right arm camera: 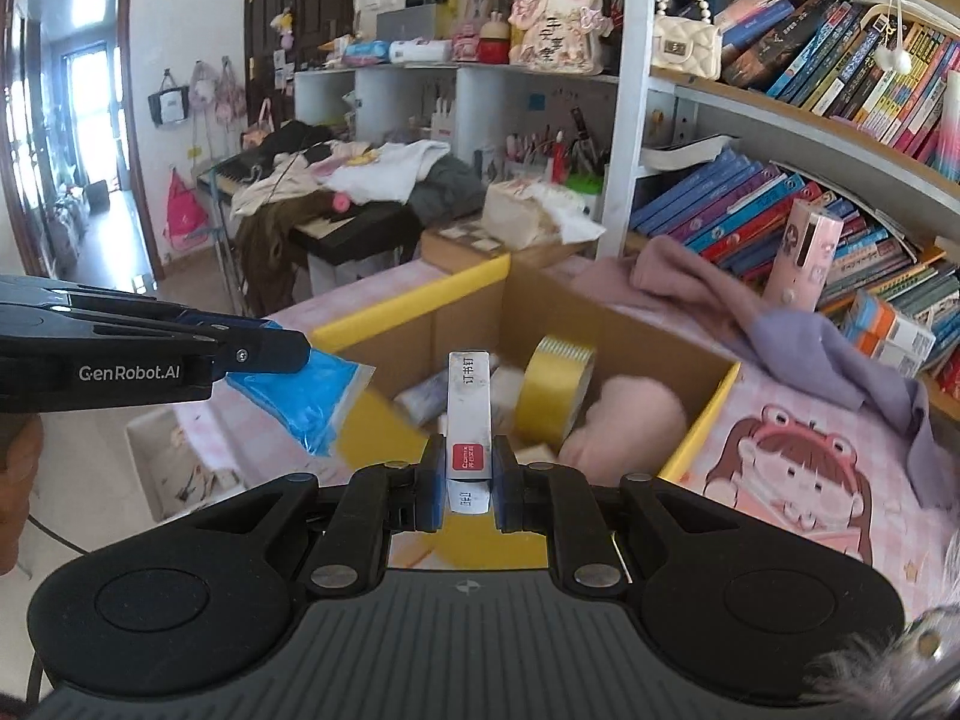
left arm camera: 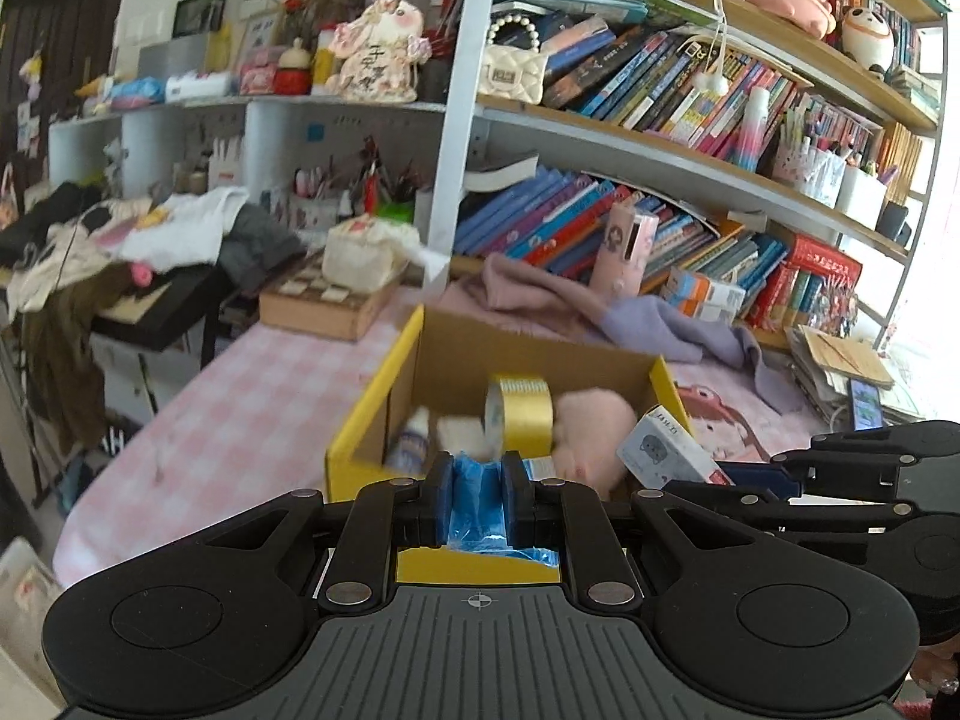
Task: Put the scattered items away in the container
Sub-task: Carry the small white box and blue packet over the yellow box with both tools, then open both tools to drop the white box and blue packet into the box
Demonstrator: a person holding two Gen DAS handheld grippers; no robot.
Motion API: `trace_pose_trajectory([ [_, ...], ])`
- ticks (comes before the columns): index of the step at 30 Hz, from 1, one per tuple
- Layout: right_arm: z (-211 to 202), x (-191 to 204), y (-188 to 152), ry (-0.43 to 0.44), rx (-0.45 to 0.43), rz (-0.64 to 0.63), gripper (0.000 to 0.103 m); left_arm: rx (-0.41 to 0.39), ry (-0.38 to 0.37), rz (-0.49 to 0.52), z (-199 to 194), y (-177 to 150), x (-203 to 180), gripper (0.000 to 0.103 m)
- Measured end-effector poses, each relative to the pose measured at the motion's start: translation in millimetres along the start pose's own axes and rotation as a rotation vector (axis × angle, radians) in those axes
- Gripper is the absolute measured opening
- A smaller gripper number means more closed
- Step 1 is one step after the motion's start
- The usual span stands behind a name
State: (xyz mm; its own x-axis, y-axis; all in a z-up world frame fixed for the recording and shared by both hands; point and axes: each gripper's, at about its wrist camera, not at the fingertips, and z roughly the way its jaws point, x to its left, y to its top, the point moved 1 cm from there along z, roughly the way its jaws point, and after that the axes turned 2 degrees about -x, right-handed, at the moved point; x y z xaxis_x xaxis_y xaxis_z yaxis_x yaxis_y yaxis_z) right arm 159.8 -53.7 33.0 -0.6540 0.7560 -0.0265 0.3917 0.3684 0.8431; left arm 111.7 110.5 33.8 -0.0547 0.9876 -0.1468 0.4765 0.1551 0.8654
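A yellow-edged cardboard box [left arm camera: 384, 396] stands on the pink checked bed, also in the right wrist view [right arm camera: 414, 306]. Inside lie a yellow tape roll [left arm camera: 522, 414] [right arm camera: 555, 387], a pink plush [left arm camera: 591, 432] [right arm camera: 630, 420] and a small white bottle [left arm camera: 414, 438]. My left gripper [left arm camera: 477, 480] is shut on a blue plastic bag [left arm camera: 477, 501], held at the box's near edge; the bag also shows in the right wrist view [right arm camera: 306, 396]. My right gripper [right arm camera: 468, 483] is shut on a white staples box [right arm camera: 468, 420], held over the box's near side; it shows in the left wrist view [left arm camera: 666, 450].
A pink and purple cloth [left arm camera: 600, 312] lies behind the box against the bookshelf [left arm camera: 660, 138]. A pink cylinder [right arm camera: 807, 258] stands by the books. A wooden box with a tissue pack [left arm camera: 336, 294] sits at the bed's far end. A phone [left arm camera: 867, 402] lies at right.
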Motion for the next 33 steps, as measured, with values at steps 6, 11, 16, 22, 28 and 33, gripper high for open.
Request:
trace_pose_trajectory([
  [6,45,-29,16,0.004,0.060,0.019,0.014,0.020,0.005,0.015,45,21,0,0.015],
  [11,84,-44,19,0.046,0.148,0.016,0.014,0.063,0.031,0.073,86,33,2,0.015],
  [16,120,-48,20,0.081,0.227,-0.028,0.014,0.137,0.048,0.105,130,43,8,0.015],
  [22,151,-48,26,0.121,0.280,-0.097,0.014,0.207,0.056,0.161,174,53,5,0.015],
  [28,168,-51,25,0.159,0.327,-0.100,0.014,0.248,0.051,0.194,199,56,1,0.015],
  [33,173,-54,19,0.160,0.353,-0.082,0.015,0.286,0.047,0.199,214,54,0,0.016],
])
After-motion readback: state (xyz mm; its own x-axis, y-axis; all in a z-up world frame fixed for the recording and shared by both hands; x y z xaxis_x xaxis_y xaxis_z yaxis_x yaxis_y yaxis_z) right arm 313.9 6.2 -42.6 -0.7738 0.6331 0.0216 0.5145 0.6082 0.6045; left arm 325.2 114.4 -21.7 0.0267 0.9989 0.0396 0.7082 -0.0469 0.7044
